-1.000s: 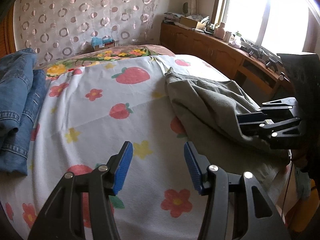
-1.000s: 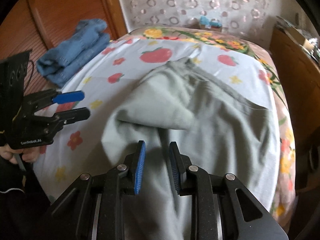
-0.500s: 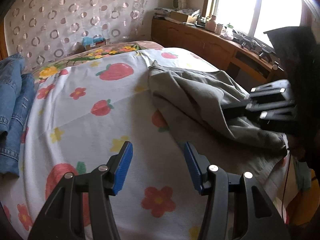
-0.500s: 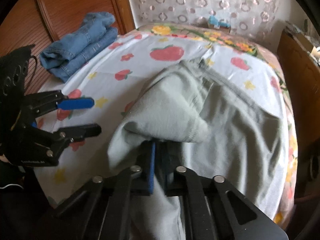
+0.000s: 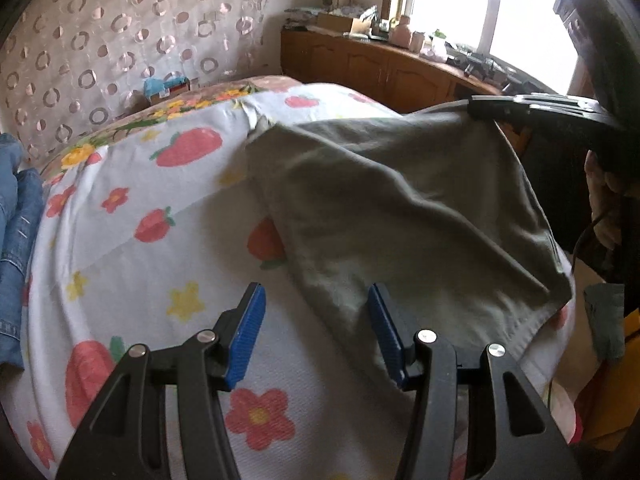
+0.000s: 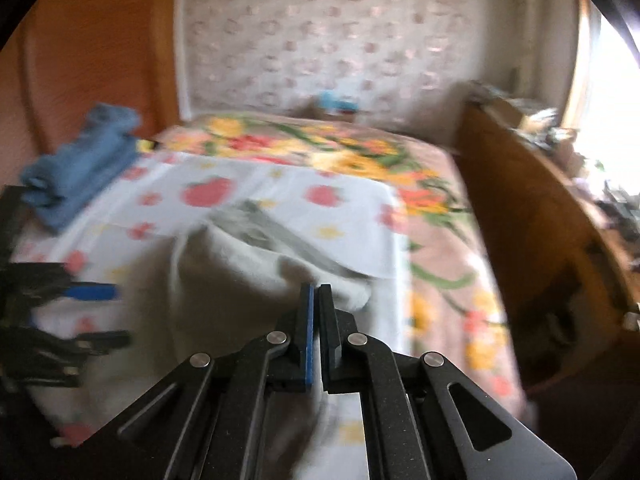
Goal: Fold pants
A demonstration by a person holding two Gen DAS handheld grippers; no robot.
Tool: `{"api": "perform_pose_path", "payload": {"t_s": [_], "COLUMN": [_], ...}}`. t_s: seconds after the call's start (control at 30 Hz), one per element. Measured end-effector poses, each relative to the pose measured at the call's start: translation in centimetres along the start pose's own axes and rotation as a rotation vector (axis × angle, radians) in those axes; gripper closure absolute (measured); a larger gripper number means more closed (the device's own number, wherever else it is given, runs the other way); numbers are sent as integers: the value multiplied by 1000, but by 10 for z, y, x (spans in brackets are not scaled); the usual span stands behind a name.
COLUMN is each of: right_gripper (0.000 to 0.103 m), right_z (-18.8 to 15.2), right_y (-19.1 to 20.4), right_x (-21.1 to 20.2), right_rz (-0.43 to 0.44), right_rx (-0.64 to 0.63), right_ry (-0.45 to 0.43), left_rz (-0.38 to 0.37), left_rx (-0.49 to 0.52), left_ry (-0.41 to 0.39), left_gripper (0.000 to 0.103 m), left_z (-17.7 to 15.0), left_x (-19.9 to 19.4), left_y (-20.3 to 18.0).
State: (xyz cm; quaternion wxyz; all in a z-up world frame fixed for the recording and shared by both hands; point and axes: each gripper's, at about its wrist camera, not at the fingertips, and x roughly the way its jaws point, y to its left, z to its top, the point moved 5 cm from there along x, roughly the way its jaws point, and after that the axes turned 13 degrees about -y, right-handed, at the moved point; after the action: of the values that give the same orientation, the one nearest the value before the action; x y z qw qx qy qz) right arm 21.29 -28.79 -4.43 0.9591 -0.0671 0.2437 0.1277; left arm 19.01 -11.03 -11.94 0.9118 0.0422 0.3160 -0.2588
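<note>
Strawberry-print bedsheet (image 5: 168, 264); right hand-held gripper (image 6: 316, 300) pinching lifted grey pants (image 5: 400, 200).

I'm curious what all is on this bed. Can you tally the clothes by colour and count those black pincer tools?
Grey-green pants: 1, pinched and lifted by the right gripper
Blue jeans: at least 1, a folded pile at the bed's edge; the exact number cannot be told
Grippers: 2, the left gripper being open
Total: at least 4

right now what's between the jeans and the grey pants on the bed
Only bare strawberry-print sheet lies between the jeans and the pants; nothing else sits there. The left wrist view shows it best.
</note>
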Motion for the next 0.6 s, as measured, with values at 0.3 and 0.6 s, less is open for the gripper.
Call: {"api": "perform_pose_path", "payload": {"t_s": [0.3, 0.6], "right_gripper": [65, 65], "right_z": [-26, -6], "right_y": [-25, -35], "right_x": [20, 50], "right_rz": [39, 80], "right_rx": [80, 104], "right_ry": [85, 94], "left_rz": [5, 6], "left_rx": [7, 9], "left_ry": [4, 4], "left_gripper": [50, 50], "left_z": [1, 1], "left_x": [1, 0], "left_y": [-1, -2]}}
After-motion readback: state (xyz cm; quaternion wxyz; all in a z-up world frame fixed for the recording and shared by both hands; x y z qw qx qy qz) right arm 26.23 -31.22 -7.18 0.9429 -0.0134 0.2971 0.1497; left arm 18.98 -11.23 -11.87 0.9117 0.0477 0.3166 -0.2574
